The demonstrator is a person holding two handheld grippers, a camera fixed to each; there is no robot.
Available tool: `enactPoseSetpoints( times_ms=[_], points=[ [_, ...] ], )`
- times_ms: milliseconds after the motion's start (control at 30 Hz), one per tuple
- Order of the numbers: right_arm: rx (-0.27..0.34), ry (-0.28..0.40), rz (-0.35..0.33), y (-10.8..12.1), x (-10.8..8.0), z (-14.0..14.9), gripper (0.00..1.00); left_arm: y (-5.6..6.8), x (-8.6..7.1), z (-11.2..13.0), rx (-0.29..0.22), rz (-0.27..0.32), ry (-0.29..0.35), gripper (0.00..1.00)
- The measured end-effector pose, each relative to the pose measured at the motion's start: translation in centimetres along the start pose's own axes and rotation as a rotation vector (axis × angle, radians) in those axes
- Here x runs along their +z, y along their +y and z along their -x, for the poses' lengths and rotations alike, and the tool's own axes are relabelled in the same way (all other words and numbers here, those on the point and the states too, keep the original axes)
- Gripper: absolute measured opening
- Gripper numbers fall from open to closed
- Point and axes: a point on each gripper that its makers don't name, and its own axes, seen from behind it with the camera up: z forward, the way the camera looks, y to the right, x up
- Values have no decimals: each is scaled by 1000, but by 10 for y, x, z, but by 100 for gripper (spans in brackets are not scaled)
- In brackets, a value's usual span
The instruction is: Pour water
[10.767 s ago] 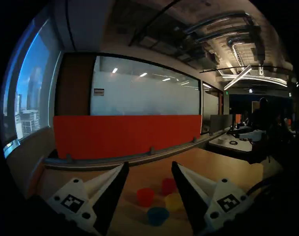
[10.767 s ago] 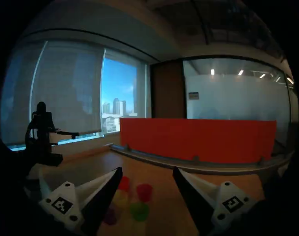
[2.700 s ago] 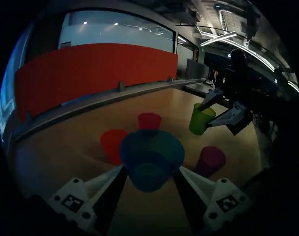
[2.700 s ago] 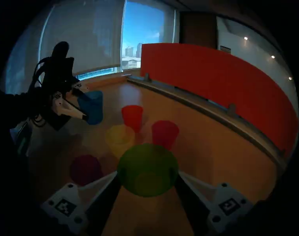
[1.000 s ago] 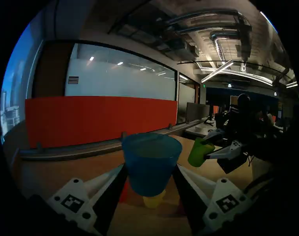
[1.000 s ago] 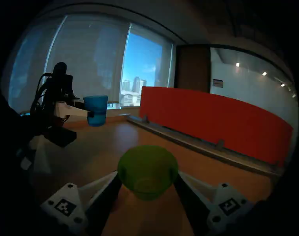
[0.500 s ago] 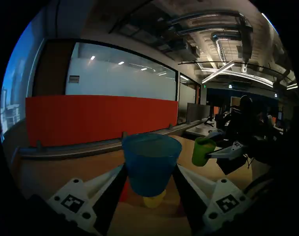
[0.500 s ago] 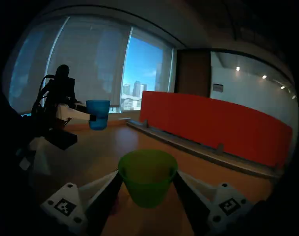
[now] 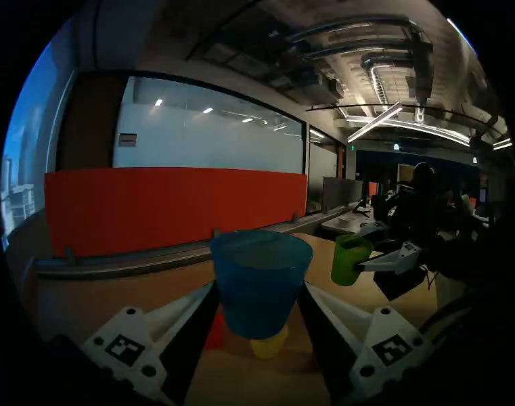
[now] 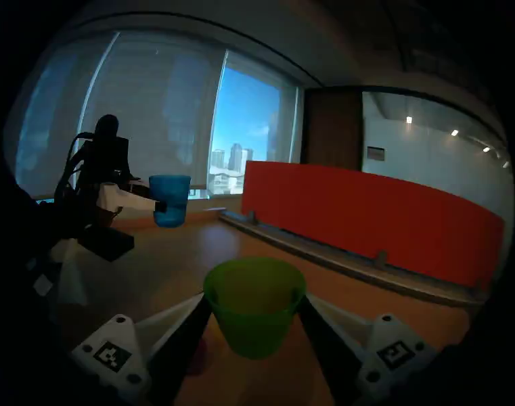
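Wood table [image 9: 108,304], red partition [image 9: 169,206], bright window [image 10: 247,145], ceiling pipes [image 9: 365,64].

Wooden desk [image 9: 108,298], bare, warm brown. Yellow cup [image 9: 269,346] standing on it, red cup [image 9: 216,329] just beside, both partly hidden. Grey rail [image 9: 122,260] runs along the far edge. Right gripper view: dark pinkish cup [image 10: 198,356] on the desk, mostly hidden.

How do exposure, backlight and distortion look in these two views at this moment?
Left gripper view: dim overall, the ceiling light strip glares white, the blue cup is sharp, and the area behind the far green cup is nearly black. Right gripper view: the bright window backlights whatever holds the blue cup into a silhouette; fisheye curves the red partition.
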Motion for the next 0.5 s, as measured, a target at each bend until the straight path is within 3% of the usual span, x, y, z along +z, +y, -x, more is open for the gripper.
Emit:
enactPoseSetpoints(
  times_ms=[200,500],
  points=[
    [18,5,-23,-8,2,-2,89,3,0,-2,20,-2,2,79],
    [112,13,-81,-20,3,-6,90,8,0,-10,60,2,19,78]
  ],
)
